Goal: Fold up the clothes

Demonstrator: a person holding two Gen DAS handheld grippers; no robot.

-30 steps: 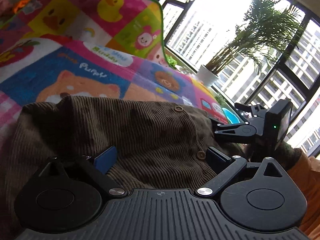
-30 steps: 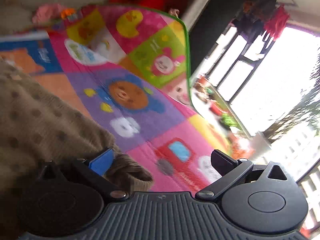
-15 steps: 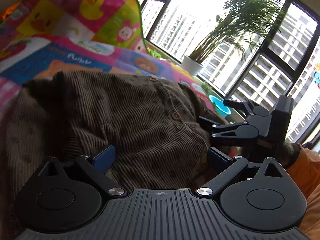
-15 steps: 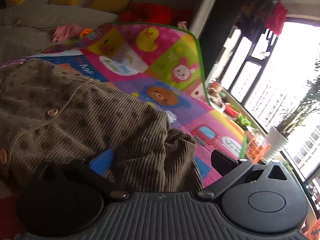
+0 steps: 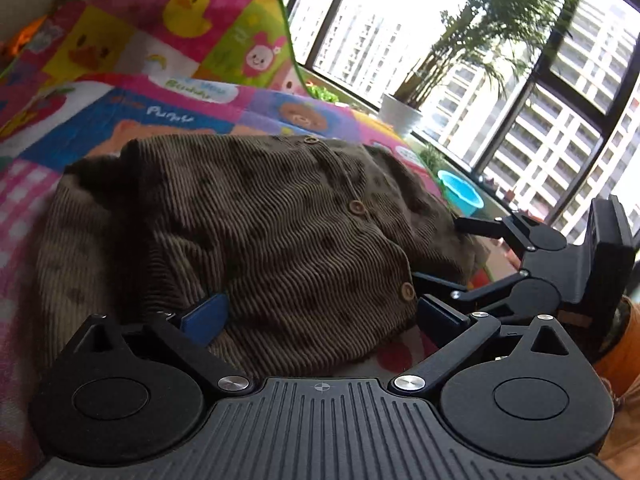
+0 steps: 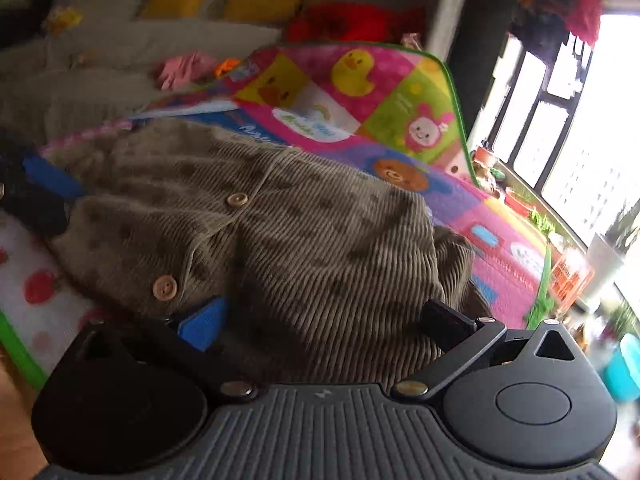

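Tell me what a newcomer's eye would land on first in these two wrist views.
The brown corduroy cardigan with wooden buttons, bunched in the middle of both views between the open fingers of the left gripper and right gripper. Under it spreads a loud cartoon play mat, its far end curling upward. In the left view, bright windows and a potted palm fill the upper right.

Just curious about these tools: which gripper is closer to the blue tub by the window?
The right gripper; the blue tub sits just beyond it. The left gripper is farther off, at the cardigan's near edge.
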